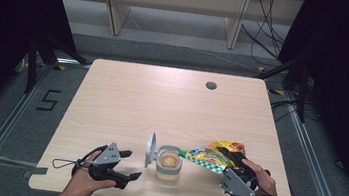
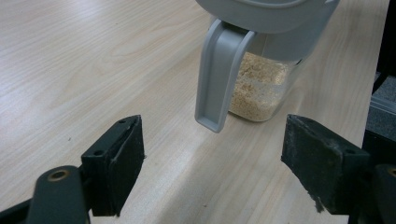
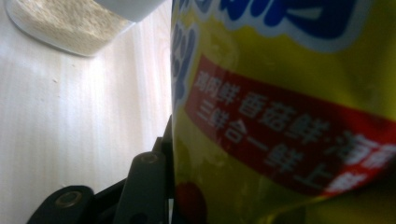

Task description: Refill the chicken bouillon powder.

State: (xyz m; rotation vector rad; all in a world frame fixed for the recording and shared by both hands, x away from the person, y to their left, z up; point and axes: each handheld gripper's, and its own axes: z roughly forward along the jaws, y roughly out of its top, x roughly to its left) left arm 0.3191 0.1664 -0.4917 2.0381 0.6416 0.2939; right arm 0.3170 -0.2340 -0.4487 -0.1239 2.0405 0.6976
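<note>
While the right gripper (image 1: 233, 159) pinches the yellow seasoning pouch (image 1: 213, 153) across its body, the pouch is tipped so its green-edged mouth points down-left at the open jar (image 1: 169, 163), looks like a pour of granules in progress. Jar sits near the front edge of the wooden table (image 1: 162, 101), between the two hands, grey flip lid (image 1: 150, 149) swung up on its left side to keep the opening free. Contents: pale granules, jar partly full as seen through the clear wall in the left gripper view. Right hand (image 1: 261, 183) holds its tool angled inward toward the jar, forearm entering from bottom right. Left gripper (image 1: 129, 165) rests low on the table just left of the jar, jaws spread with nothing between them, aimed at the jar's side; my read is it's parked to steady the jar if needed. Left hand (image 1: 86, 178) wraps the tool body from below
</note>
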